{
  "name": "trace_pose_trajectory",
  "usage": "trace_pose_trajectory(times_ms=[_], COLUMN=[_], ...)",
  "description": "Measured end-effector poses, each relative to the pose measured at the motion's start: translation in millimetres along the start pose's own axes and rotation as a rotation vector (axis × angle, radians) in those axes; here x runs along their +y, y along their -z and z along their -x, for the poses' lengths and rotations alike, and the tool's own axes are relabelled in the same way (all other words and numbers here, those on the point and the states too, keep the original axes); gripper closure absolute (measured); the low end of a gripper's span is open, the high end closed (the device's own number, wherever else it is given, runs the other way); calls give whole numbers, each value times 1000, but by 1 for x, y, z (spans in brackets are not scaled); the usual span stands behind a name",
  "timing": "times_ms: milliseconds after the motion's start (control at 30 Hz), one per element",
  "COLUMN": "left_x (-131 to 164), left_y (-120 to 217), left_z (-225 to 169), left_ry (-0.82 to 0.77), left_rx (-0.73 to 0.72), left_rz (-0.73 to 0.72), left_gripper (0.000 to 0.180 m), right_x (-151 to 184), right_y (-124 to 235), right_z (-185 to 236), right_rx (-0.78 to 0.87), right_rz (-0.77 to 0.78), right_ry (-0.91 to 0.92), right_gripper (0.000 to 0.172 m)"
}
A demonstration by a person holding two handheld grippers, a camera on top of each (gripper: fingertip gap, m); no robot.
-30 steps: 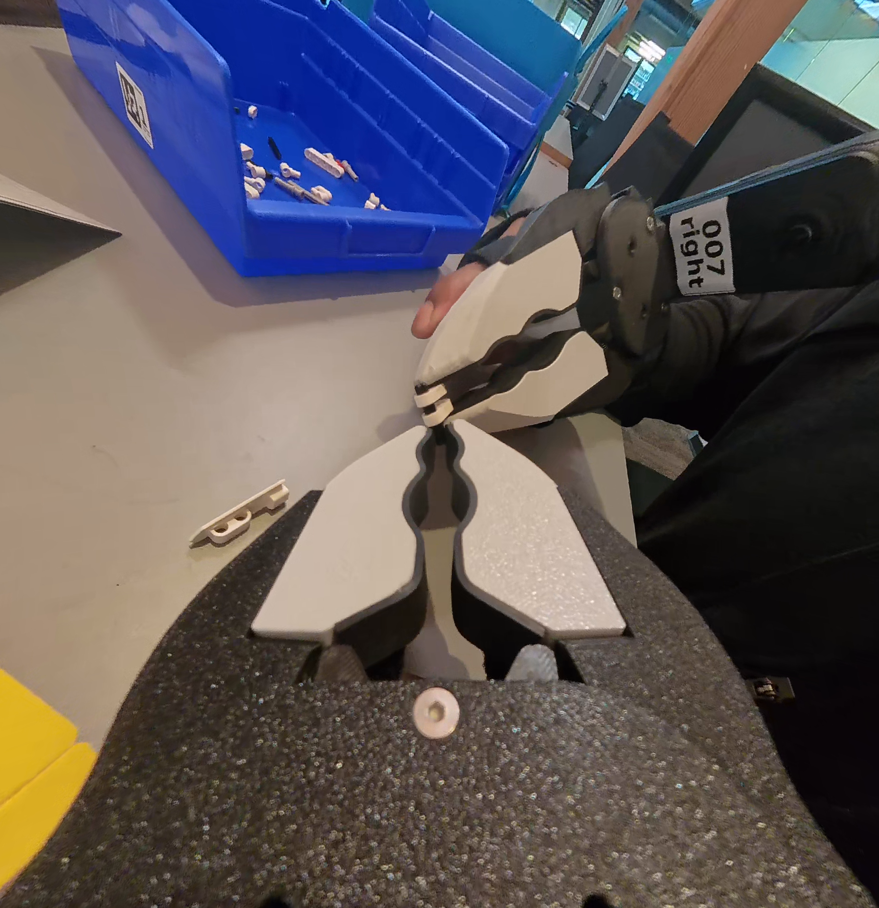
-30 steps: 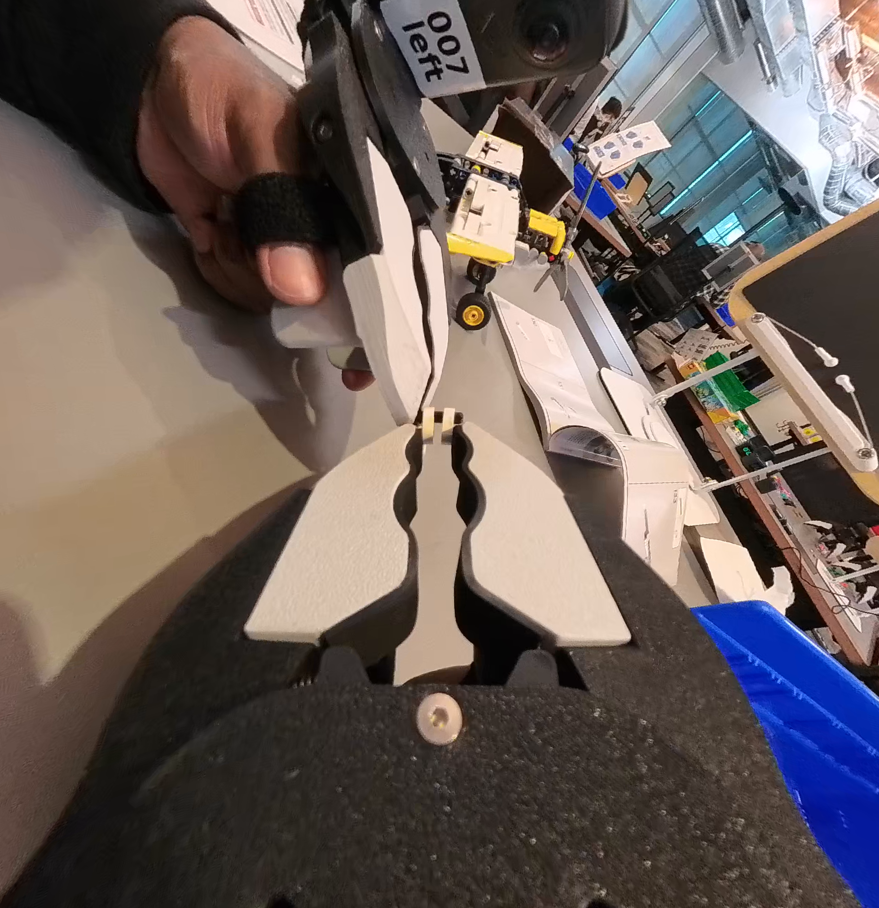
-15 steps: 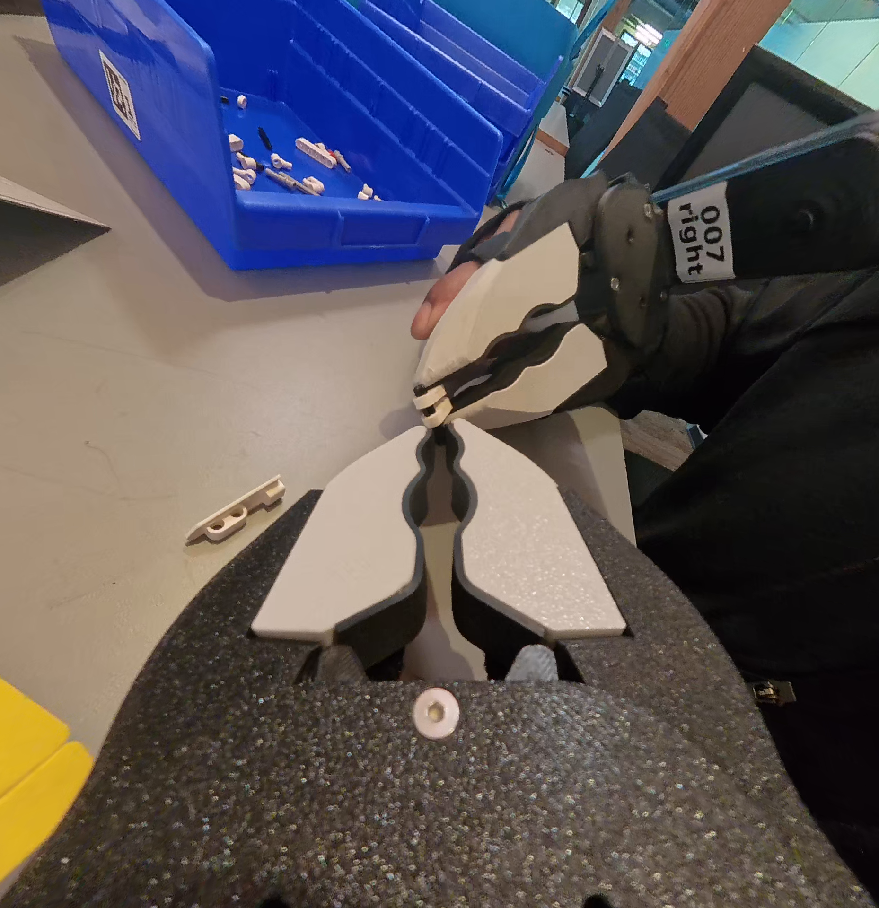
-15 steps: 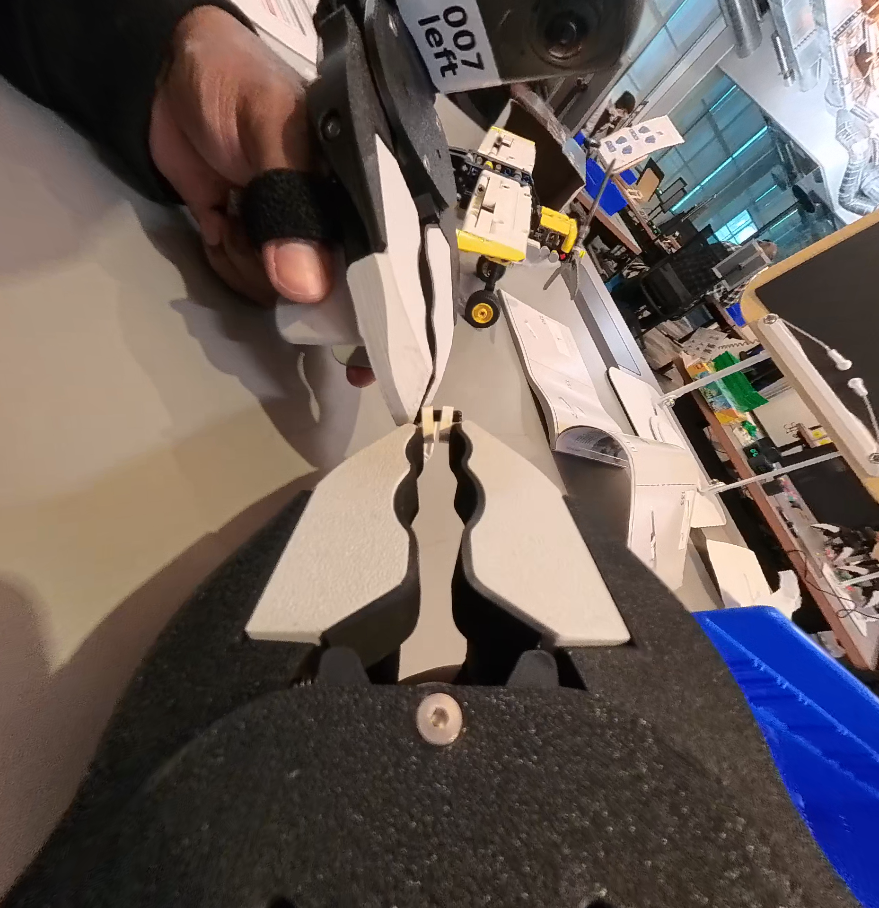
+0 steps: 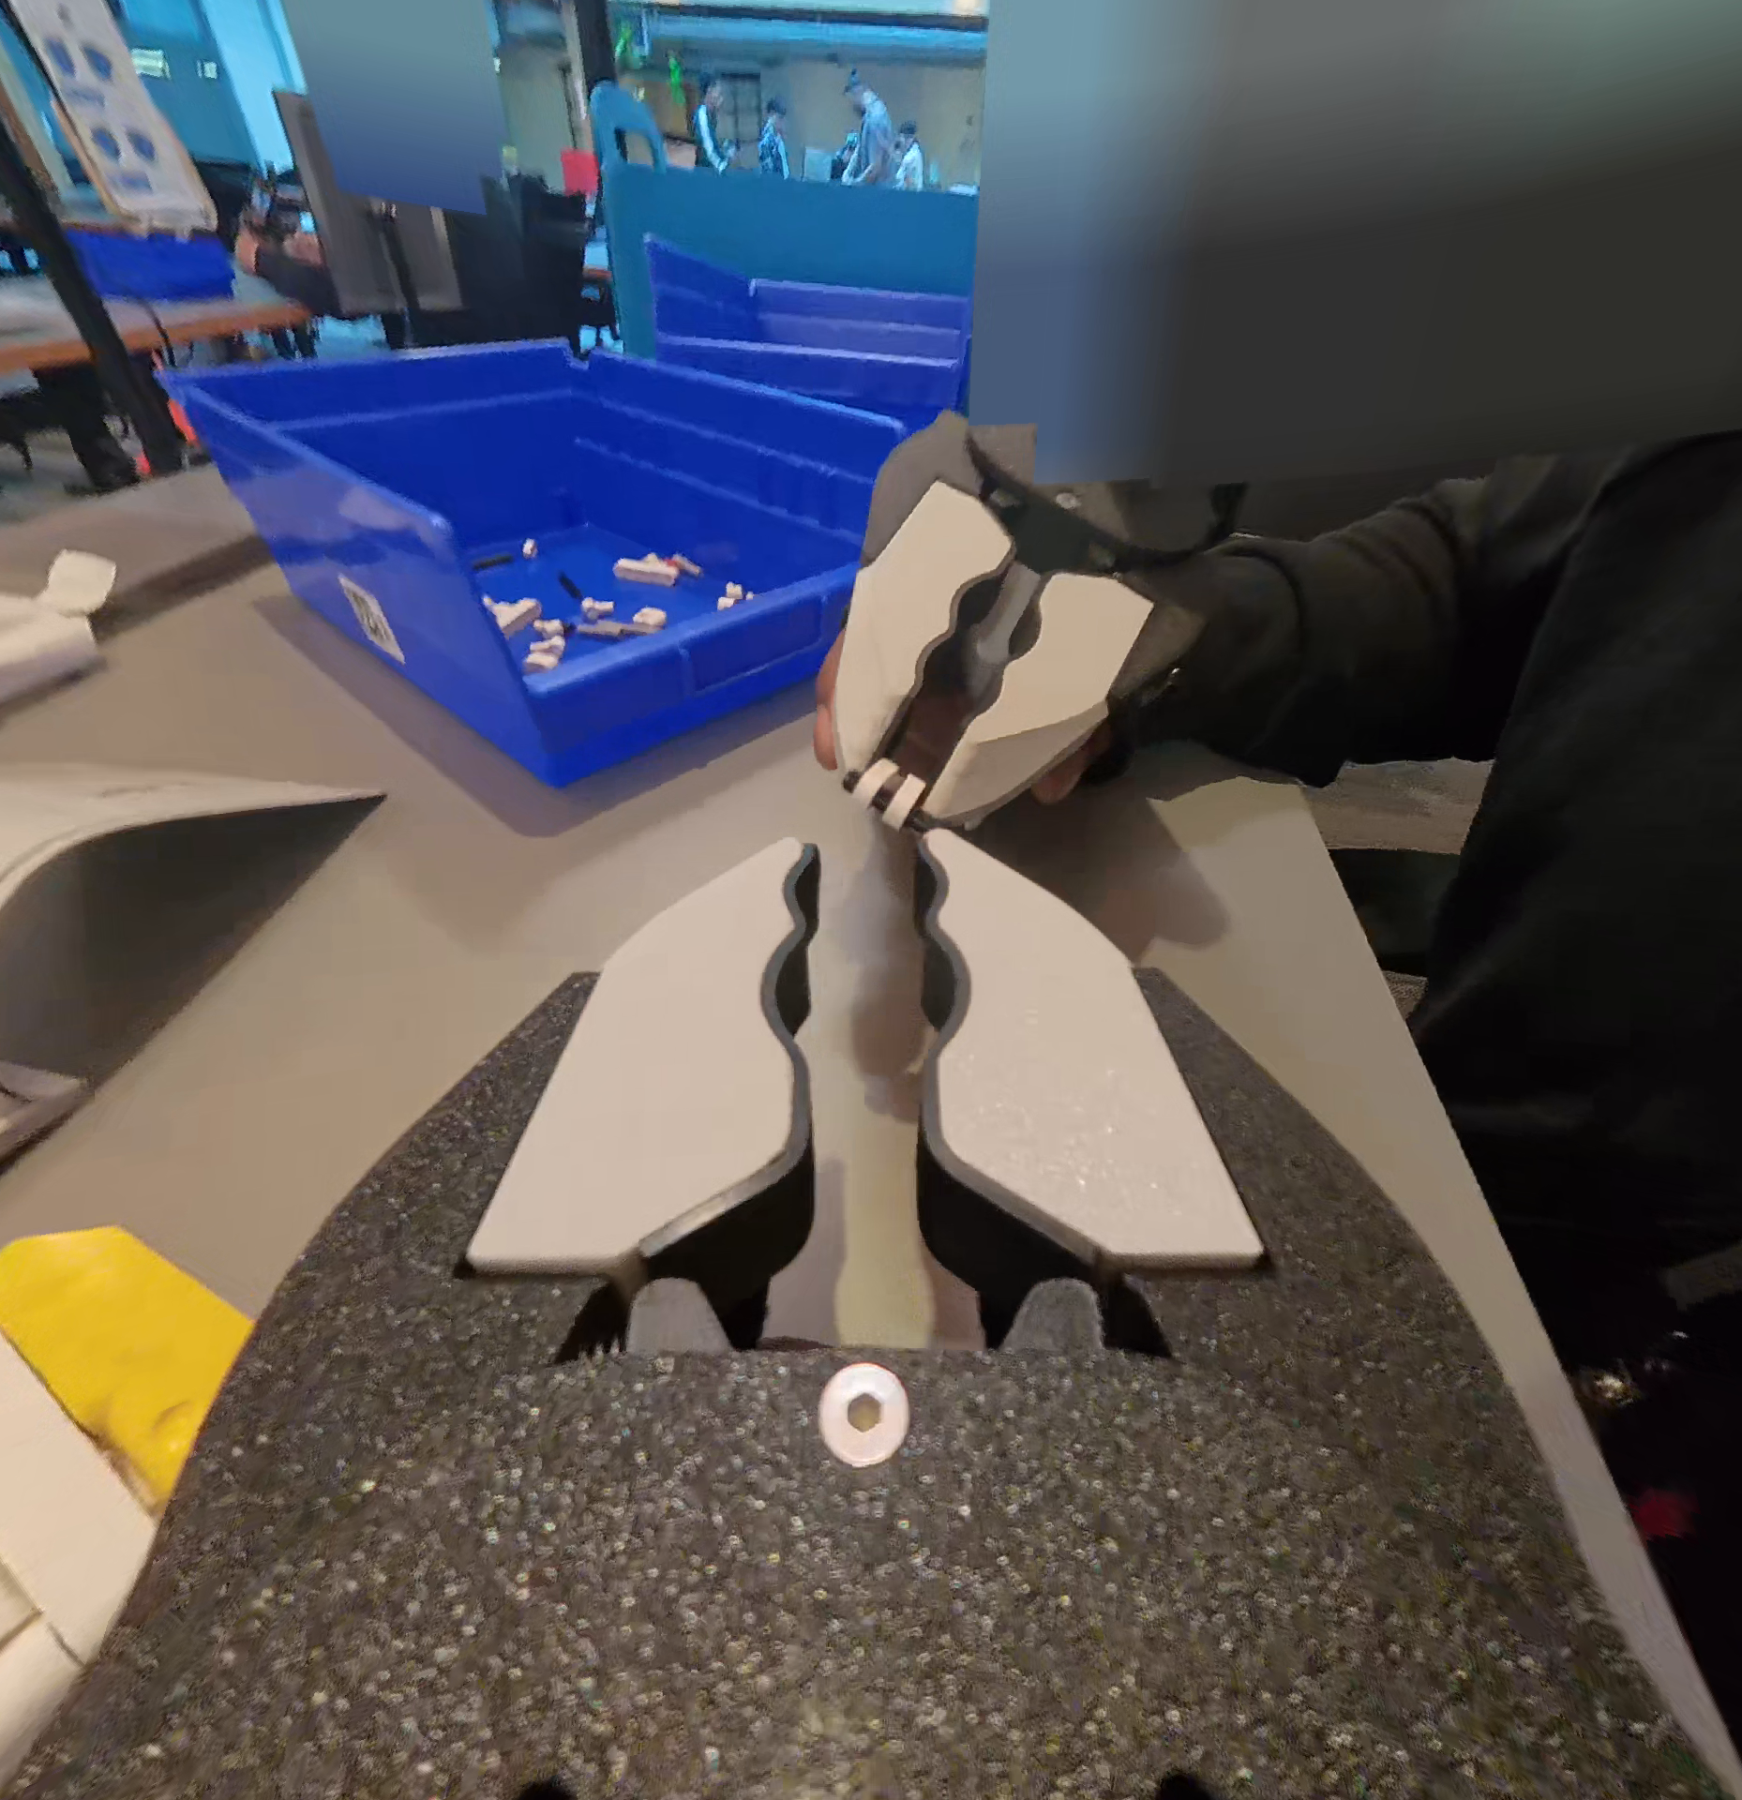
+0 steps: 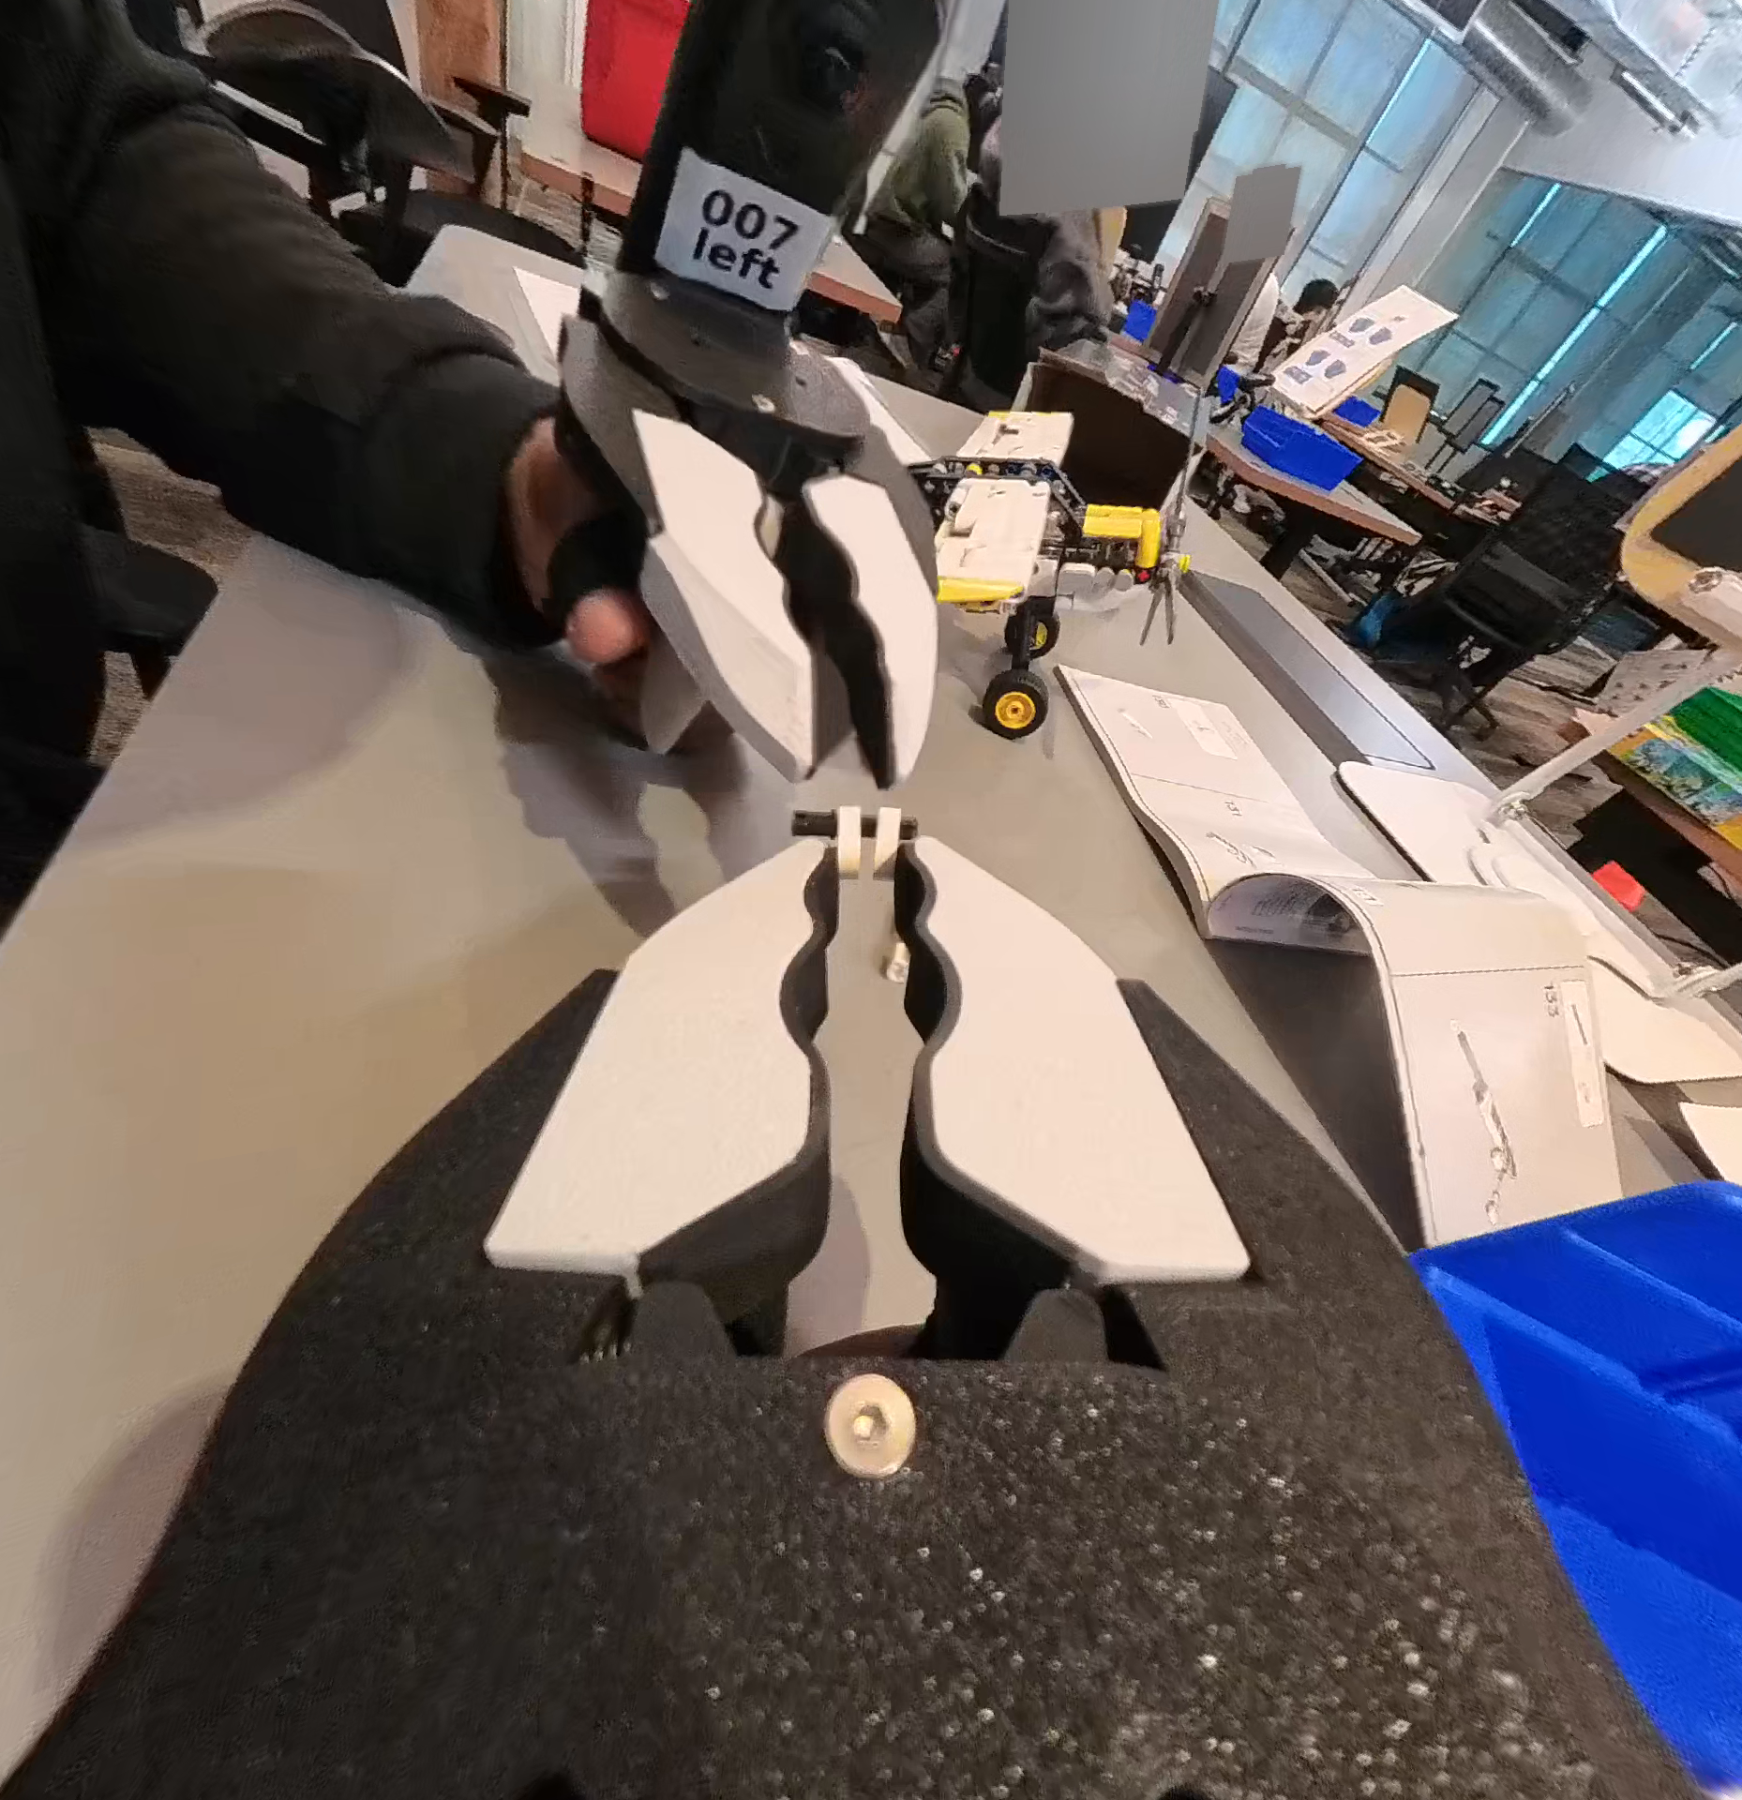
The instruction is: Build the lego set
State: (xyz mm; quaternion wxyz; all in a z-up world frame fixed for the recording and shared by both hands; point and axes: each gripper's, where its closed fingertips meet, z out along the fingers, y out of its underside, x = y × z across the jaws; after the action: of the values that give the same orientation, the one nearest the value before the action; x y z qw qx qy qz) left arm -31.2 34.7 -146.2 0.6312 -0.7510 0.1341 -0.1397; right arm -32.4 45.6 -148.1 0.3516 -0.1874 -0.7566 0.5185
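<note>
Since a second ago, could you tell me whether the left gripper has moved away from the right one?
Yes. The left gripper has opened and backed off from the small white parts clamped in the right gripper, which it had touched.

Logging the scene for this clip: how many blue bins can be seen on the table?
2: one bin with small pale parts beyond the left gripper, and a second bin behind it. More blue bins sit on far tables; others may be hidden.

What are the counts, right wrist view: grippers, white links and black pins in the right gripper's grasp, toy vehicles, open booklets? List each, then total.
Grey-fingered handheld grippers: 2 (left gripper, right gripper)
White plastic links in the right gripper: 2
Black plastic pin through them: 1
Yellow-and-white brick-built vehicle: 1
Open white booklet: 1
Total: 7
</note>
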Motion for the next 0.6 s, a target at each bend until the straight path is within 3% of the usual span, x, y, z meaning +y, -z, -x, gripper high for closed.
trace_pose_trajectory(times_ms=[167, 600], left_x=[-3, -7], left_y=[-3, -3], left_z=[-12, -22], left_ry=[-124, -196], left_rx=[31, 79], left_rz=[-36, -84], left_gripper=[161, 159], right_x=[-6, -8], right_y=[0, 0], right_z=[10, 17], right_rx=[-50, -101], right_rz=[-29, -51], right_ry=[-1, -42], right_gripper=[161, 161])
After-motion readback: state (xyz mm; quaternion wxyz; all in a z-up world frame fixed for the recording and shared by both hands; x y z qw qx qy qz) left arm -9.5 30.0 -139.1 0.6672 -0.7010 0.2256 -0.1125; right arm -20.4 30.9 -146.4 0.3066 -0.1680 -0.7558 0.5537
